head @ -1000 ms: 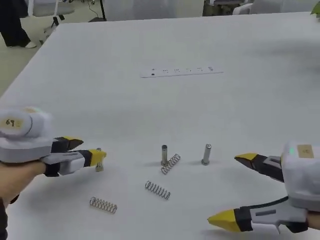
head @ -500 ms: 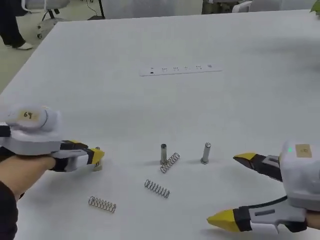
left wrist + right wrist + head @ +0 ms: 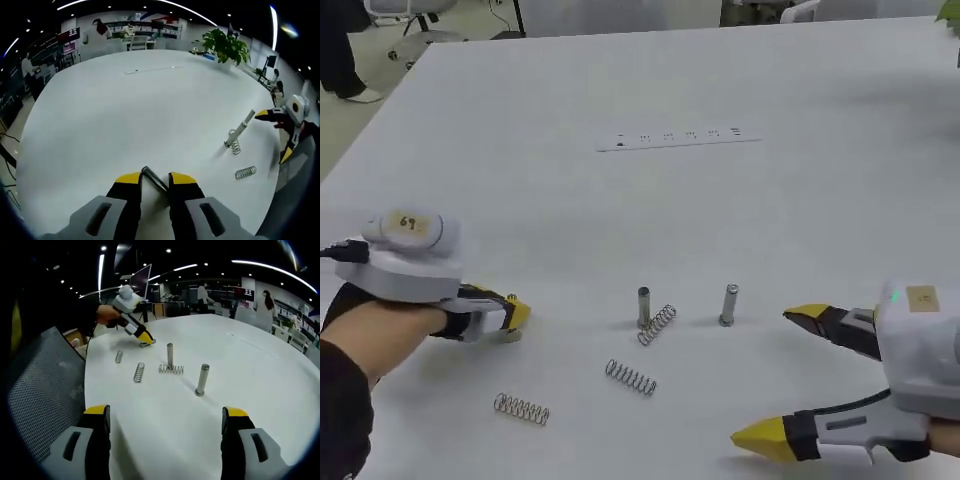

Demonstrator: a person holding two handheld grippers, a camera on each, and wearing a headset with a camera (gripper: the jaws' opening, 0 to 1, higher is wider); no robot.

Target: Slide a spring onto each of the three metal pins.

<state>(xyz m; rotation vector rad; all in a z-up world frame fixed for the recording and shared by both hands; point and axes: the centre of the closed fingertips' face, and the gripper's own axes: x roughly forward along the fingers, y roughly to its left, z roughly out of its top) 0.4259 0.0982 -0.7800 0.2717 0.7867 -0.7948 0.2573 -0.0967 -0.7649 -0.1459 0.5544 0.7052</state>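
Left gripper [image 3: 510, 316] toward the desk's [image 3: 620, 220] left edge, fingers pinching a pin [image 3: 153, 178] low on the surface. Right gripper [image 3: 766, 376] by the near edge, fingers spread wide. Two pins [image 3: 644, 305] [image 3: 729, 303] upright mid-desk; one spring [image 3: 658, 325] leans against the left one, two springs [image 3: 630, 377] [image 3: 522, 408] lie loose toward the near edge.

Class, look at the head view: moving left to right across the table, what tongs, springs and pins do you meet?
Left tongs closed around a tilted pin → nearest spring → upright pin with another spring at its foot → bare pin → right tongs, open.
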